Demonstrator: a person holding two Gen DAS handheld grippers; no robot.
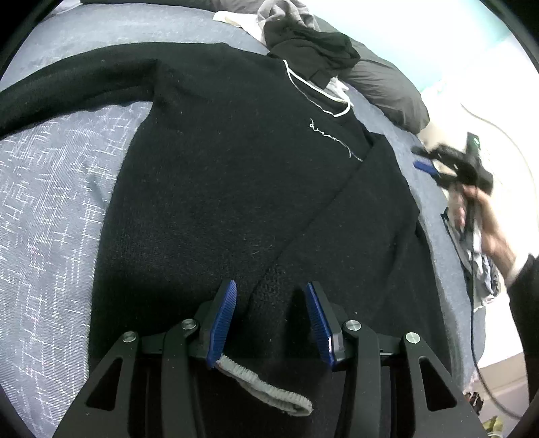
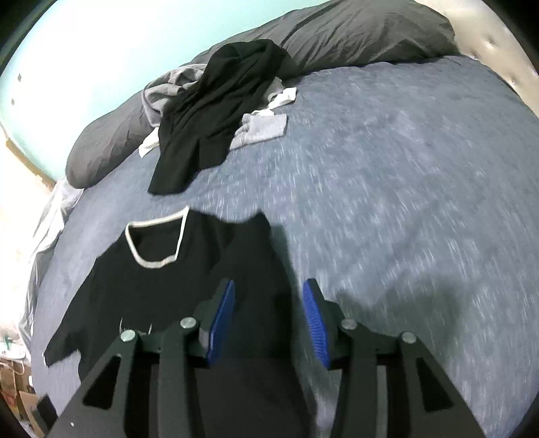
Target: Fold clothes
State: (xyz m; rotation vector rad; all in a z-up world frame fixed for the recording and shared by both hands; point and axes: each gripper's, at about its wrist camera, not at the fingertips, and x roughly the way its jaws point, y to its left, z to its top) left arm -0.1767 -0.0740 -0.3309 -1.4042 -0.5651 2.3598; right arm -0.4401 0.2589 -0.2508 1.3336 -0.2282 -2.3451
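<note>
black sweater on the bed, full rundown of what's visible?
The black sweater looks like fuzzy knit, with a white-trimmed neckline and small white script on the chest. It lies flat, front up, on the blue-grey bedspread. One sleeve stretches out sideways; the other is folded diagonally across the body, its grey ribbed cuff beside the left gripper, whose jaws stand open.

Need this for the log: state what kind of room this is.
Most likely a bedroom: a bed with a blue-grey bedspread, dark grey pillows at its head, and a black sweater spread out near a pile of clothes.
</note>
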